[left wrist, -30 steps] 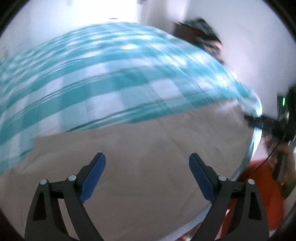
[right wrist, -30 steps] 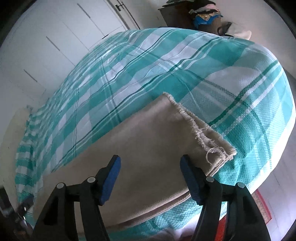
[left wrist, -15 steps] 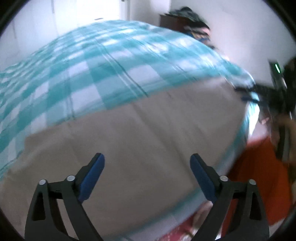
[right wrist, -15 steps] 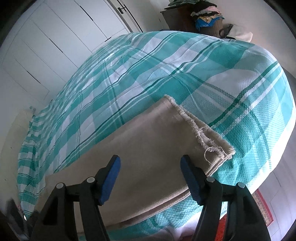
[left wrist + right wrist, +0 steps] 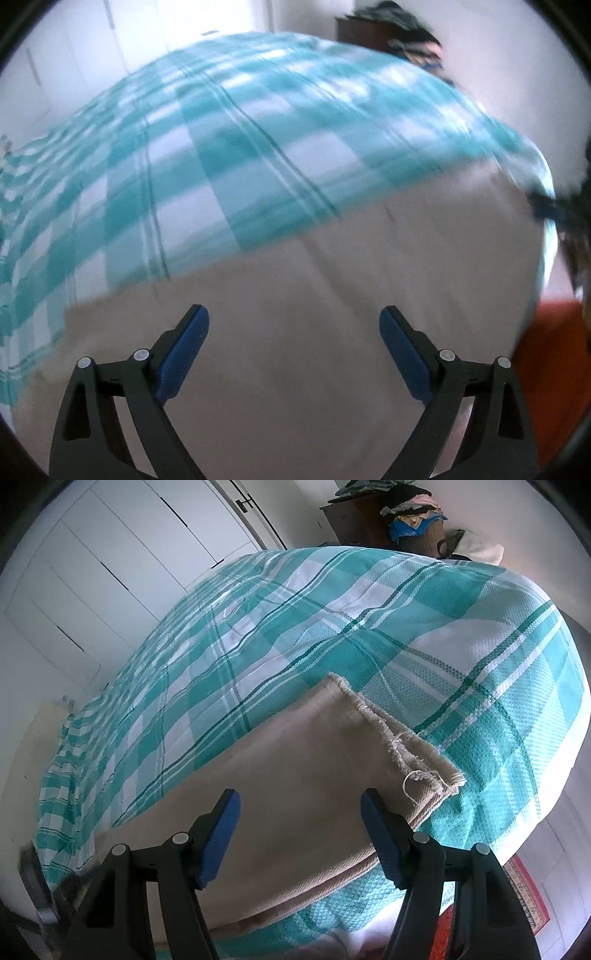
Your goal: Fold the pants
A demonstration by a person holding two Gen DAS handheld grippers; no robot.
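Observation:
Beige pants (image 5: pixel 295 760) lie flat along the near edge of a bed with a teal and white checked cover (image 5: pixel 369 627). Their frayed hem (image 5: pixel 406 749) points right in the right wrist view. My right gripper (image 5: pixel 300 805) is open and empty, just above the pant leg near the hem. In the blurred left wrist view the pants (image 5: pixel 332 295) fill the lower half. My left gripper (image 5: pixel 293 319) is open and empty above them. The other gripper (image 5: pixel 554 210) shows as a dark blur at the right edge.
White wardrobe doors (image 5: pixel 129 554) stand behind the bed. A dark cabinet piled with clothes (image 5: pixel 399 513) is at the far corner. A red rug (image 5: pixel 524 897) lies on the floor by the bed's near edge.
The left wrist view has swung and blurred, shifting over the pants with its jaws open. The right gripper has held almost still above the hem end.

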